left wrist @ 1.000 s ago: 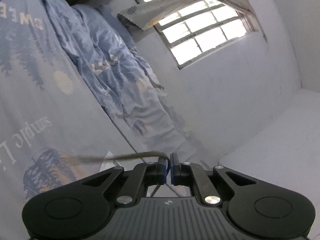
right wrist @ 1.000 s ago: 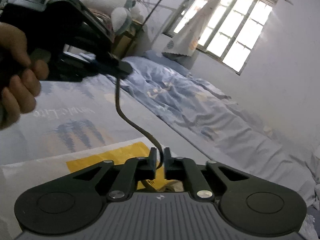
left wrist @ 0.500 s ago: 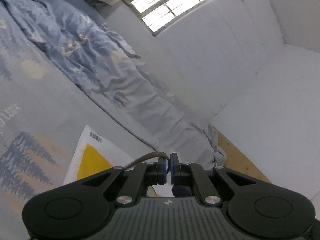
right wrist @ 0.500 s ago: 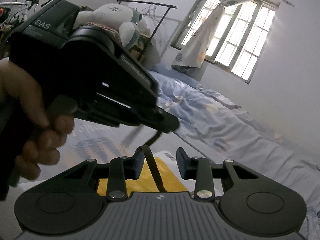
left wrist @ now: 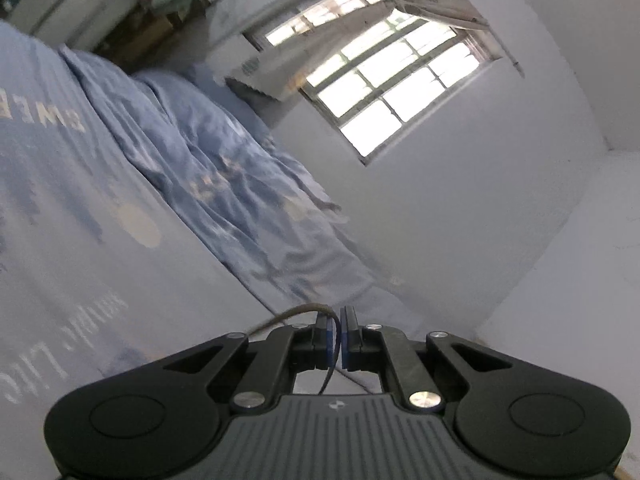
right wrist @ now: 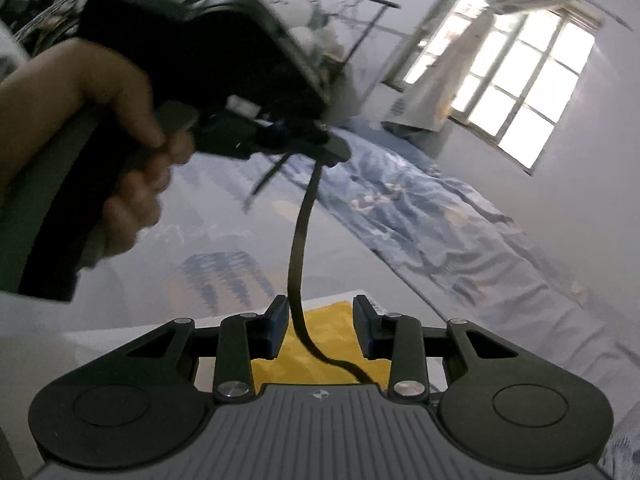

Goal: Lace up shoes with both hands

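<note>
The lace (right wrist: 301,240) hangs vertically from the left claw (right wrist: 324,148).

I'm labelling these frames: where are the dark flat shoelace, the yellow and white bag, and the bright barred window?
Dark flat shoelace (right wrist: 298,240): right wrist view, mid hanging stretch.
Yellow and white bag (right wrist: 332,320): right wrist view, yellow patch between the fingers.
Bright barred window (left wrist: 394,96): left wrist view, centre panes.

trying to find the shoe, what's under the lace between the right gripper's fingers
Under the shoelace, between the open right gripper fingers, lies a yellow and white bag on the blue bedsheet. No shoe shows; the gripper's body covers whatever lies below.
</note>
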Action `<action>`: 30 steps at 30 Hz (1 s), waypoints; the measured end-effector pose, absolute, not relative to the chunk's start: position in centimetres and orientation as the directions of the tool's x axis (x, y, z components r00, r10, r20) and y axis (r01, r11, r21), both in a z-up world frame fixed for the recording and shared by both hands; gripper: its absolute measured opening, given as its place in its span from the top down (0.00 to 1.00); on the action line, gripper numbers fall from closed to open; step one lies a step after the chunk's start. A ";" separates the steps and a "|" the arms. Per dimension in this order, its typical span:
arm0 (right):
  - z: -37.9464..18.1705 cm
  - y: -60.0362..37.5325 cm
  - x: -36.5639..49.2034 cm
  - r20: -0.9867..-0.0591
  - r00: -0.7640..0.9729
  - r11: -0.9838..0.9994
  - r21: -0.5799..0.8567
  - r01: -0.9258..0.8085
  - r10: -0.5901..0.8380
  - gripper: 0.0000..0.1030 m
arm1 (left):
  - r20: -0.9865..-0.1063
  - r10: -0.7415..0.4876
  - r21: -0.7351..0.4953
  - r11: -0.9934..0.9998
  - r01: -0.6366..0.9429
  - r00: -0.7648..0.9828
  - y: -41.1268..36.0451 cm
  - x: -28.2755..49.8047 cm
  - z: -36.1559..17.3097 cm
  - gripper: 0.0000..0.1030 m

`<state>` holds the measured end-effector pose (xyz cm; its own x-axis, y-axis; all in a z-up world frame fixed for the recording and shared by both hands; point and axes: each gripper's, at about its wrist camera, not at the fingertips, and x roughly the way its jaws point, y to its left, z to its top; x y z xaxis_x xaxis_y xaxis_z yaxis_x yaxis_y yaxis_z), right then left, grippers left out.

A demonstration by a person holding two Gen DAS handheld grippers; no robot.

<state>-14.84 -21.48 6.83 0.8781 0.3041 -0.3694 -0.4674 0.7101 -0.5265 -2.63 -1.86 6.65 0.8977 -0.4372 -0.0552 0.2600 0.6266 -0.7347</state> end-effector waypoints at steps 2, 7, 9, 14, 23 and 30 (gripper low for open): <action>6.5 -21.1 -15.0 -0.385 0.865 0.688 -0.532 -0.493 0.322 0.66 | -0.064 -0.429 -0.731 0.635 0.250 0.901 -1.6 -2.6 6.9 0.99; 6.5 -20.7 -15.3 -0.346 0.879 0.710 -0.523 -0.471 0.329 0.66 | -0.072 -0.541 -0.766 0.567 0.301 0.838 -2.0 -2.0 6.3 0.99; 6.9 -20.9 -15.2 -0.310 0.898 0.740 -0.514 -0.434 0.311 0.66 | -0.064 -0.600 -0.781 0.527 0.334 0.797 -2.4 -1.8 6.0 0.99; 8.1 -21.3 -14.7 -0.243 0.930 0.804 -0.472 -0.361 0.275 0.66 | -0.038 -0.717 -0.817 0.423 0.392 0.696 -3.4 -1.6 5.2 0.99; 8.4 -20.6 -14.6 -0.242 0.931 0.814 -0.459 -0.357 0.272 0.92 | -0.032 -0.747 -0.840 0.380 0.388 0.664 -3.8 -1.6 4.1 0.99; 8.7 -20.5 -14.3 -0.247 0.932 0.816 -0.457 -0.353 0.265 0.99 | -0.031 -0.732 -0.847 0.381 0.371 0.680 -3.1 -1.6 4.0 0.99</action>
